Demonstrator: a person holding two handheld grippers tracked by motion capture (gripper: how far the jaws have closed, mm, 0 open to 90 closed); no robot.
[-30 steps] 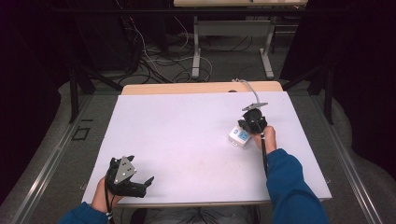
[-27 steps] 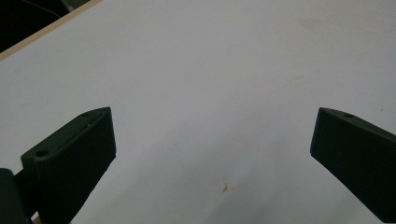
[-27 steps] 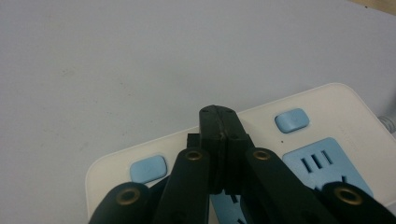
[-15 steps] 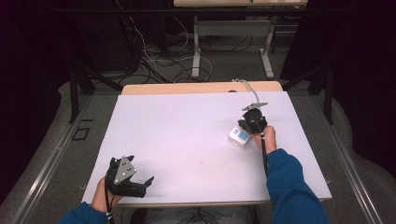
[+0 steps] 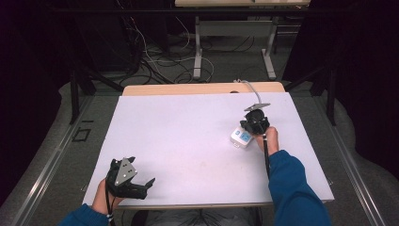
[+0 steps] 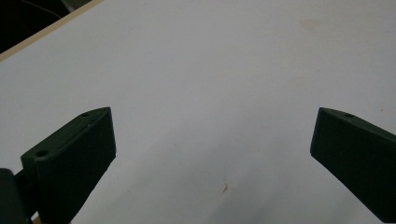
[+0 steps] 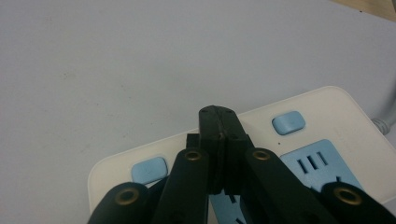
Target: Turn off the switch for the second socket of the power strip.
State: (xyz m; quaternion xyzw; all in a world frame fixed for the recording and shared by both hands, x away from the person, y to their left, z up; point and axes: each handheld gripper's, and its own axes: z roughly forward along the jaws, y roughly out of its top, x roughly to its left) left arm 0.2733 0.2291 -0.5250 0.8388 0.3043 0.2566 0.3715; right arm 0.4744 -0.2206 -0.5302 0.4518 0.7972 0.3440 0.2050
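The right gripper (image 7: 218, 112) has its jaws pressed together with nothing between them, the joined tips hanging over the middle of a white power strip (image 7: 322, 109), between its two blue buttons (image 7: 288, 122); whether the tips touch the strip I cannot tell. The power strip (image 5: 241, 138) lies on the right part of the white table (image 5: 188, 132), its grey cable (image 5: 248, 88) running to the far edge. The left gripper (image 5: 141, 187) rests at the near left edge, jaws wide apart over bare tabletop.
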